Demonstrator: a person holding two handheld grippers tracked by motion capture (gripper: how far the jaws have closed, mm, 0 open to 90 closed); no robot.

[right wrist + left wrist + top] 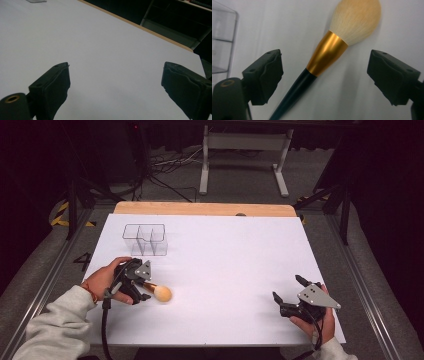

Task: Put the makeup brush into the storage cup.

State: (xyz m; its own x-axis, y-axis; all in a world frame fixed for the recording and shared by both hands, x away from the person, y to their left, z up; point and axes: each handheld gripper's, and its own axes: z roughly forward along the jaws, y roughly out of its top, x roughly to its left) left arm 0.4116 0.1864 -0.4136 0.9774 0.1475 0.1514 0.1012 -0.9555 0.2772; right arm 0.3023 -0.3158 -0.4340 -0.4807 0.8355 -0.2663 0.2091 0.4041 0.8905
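Left gripper (145, 290) sits over the makeup brush (159, 292), jaws wide and straddling its black handle (297, 93), pads clear of it. Brush lies flat on the white table (225, 270), at about 8 o'clock from table centre. Looks like the pick-up step: next, close on the handle just below the gold ferrule (327, 53). The clear three-compartment organiser (145, 240) at 12 o'clock from the brush is empty (likely destination). Right gripper (287, 295) idle at 4 o'clock, jaws wide, holding nothing.

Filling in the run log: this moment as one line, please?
left gripper: open, jaws astride makeup brush | right gripper: open, idle | organizer: empty
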